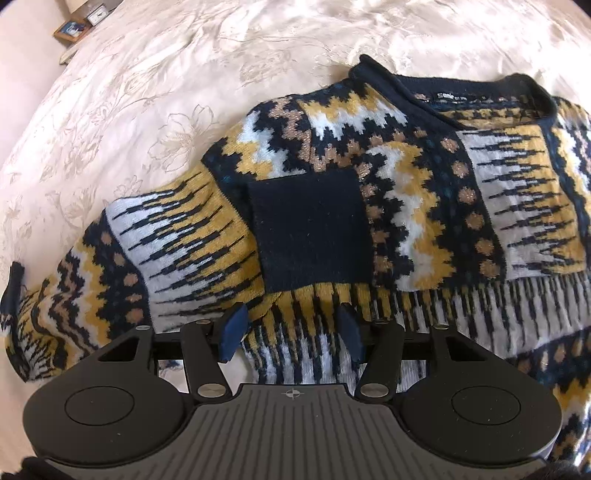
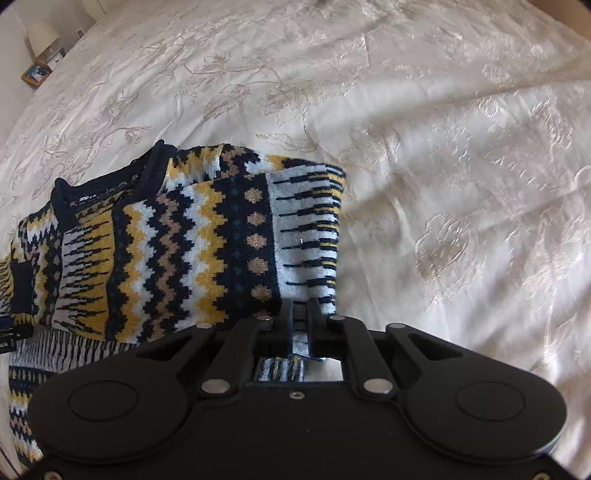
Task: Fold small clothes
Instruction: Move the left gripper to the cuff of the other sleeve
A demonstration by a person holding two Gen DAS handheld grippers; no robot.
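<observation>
A knitted sweater [image 1: 424, 206] with navy, yellow, white and tan zigzag bands lies on the bed, neckline toward the far side. Its left sleeve is folded across the chest, the navy cuff [image 1: 310, 229] lying flat. My left gripper [image 1: 291, 328] is open, its blue fingers spread just above the sleeve below the cuff, holding nothing. In the right wrist view the sweater [image 2: 177, 251] lies left of centre with its right sleeve folded over the body. My right gripper [image 2: 300, 314] is shut on the sweater's fold edge, with knit pinched between its fingers.
The cream embroidered bedspread [image 2: 443, 166] stretches far and right of the sweater. A bedside table with a lamp [image 2: 42, 35], a framed picture [image 1: 72, 30] and a small clock stands at the far left corner.
</observation>
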